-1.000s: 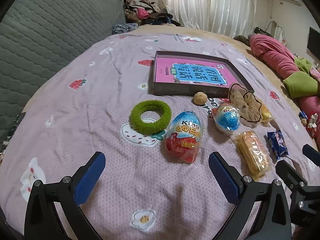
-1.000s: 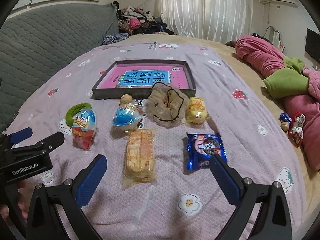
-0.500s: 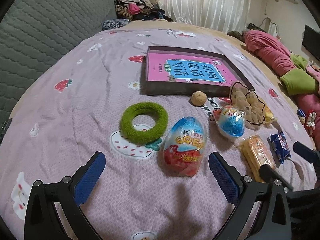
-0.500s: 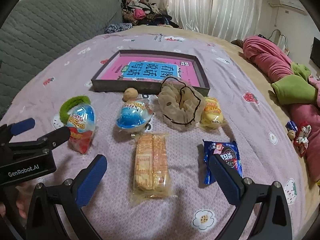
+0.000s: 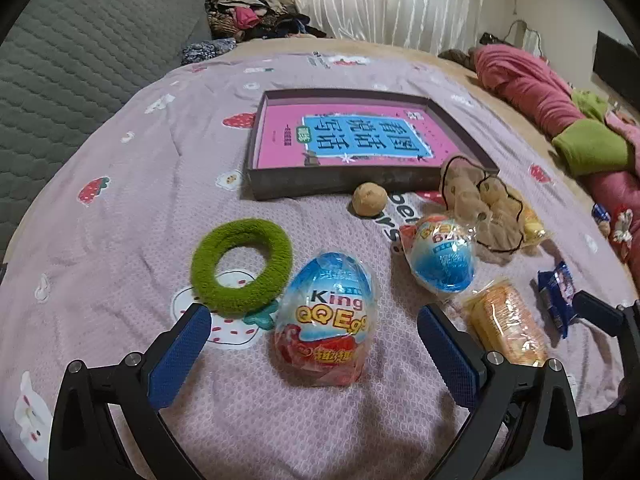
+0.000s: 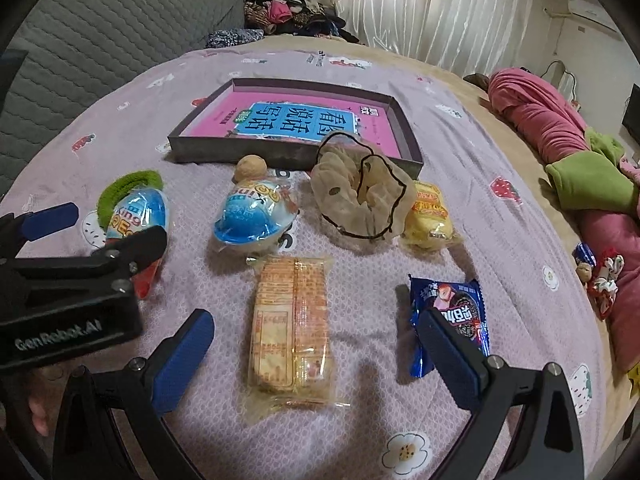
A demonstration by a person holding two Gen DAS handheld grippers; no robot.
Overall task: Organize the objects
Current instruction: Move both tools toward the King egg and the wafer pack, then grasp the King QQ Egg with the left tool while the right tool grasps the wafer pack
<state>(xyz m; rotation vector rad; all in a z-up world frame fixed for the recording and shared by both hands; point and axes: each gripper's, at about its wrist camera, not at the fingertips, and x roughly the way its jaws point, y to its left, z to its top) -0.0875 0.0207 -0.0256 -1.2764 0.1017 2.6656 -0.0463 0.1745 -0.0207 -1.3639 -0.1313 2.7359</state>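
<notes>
On the purple bedspread a large wrapped toy egg (image 5: pixel 326 316) (image 6: pixel 136 216) lies between the fingers of my open left gripper (image 5: pixel 316 344), untouched. Left of it rests a green fuzzy ring (image 5: pixel 242 264). A smaller blue egg (image 5: pixel 442 260) (image 6: pixel 256 214), a walnut (image 5: pixel 369 199), a beige scrunchie (image 6: pixel 360 196) and a yellow snack (image 6: pixel 428 218) lie before a dark shallow box (image 5: pixel 320 184) (image 6: pixel 240 150) holding a pink book. My open right gripper (image 6: pixel 316 352) straddles a cracker packet (image 6: pixel 292 324); a blue cookie pack (image 6: pixel 452 312) touches its right finger.
A grey quilted headboard (image 5: pixel 72 60) stands at the left. Pink and green bedding (image 6: pixel 568 140) is heaped along the right side, with small toys (image 6: pixel 600 272) beside it. A pile of clothes (image 5: pixel 252 20) and white curtains sit at the far end.
Both grippers have come lower and closer to the bed. The large egg now sits between the left fingers, and the cracker packet between the right ones. No object has moved.
</notes>
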